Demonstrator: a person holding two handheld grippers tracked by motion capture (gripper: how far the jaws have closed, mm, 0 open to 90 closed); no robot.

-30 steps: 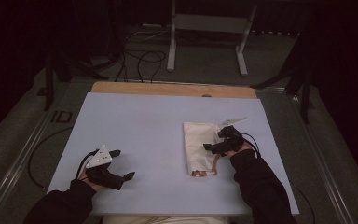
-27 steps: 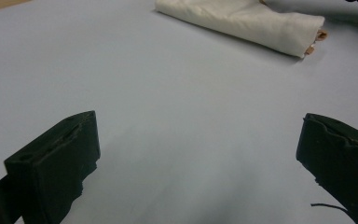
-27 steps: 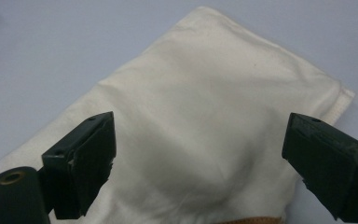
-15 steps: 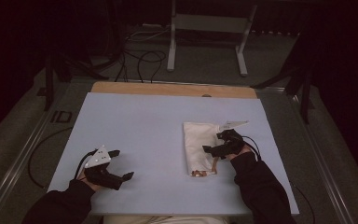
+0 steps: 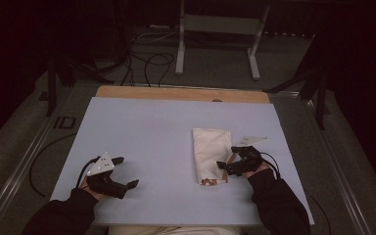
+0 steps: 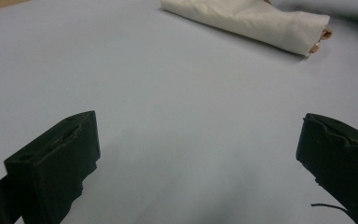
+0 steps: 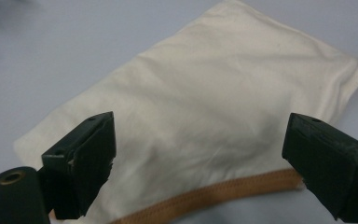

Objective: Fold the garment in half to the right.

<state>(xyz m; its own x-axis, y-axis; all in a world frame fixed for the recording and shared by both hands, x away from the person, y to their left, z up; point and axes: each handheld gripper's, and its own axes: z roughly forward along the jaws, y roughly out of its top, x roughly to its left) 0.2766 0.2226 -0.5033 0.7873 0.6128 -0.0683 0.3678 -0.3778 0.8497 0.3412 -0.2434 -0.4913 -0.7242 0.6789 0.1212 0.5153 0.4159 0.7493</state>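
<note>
The right gripper hovers with its jaws spread wide at the near right edge of the folded cream cloth bag with a tan strap trim, closed on nothing. In the right gripper view the jaws straddle the bag's tan-trimmed edge, probably lined up to pinch that edge for a fold or lift. The left gripper is also wide open and holds nothing, resting low over the bare pale blue tabletop, well apart from the bag, likely parked out of the way. From it, the bag lies far ahead and to the right. Beyond both grippers runs the table's wooden far edge.
</note>
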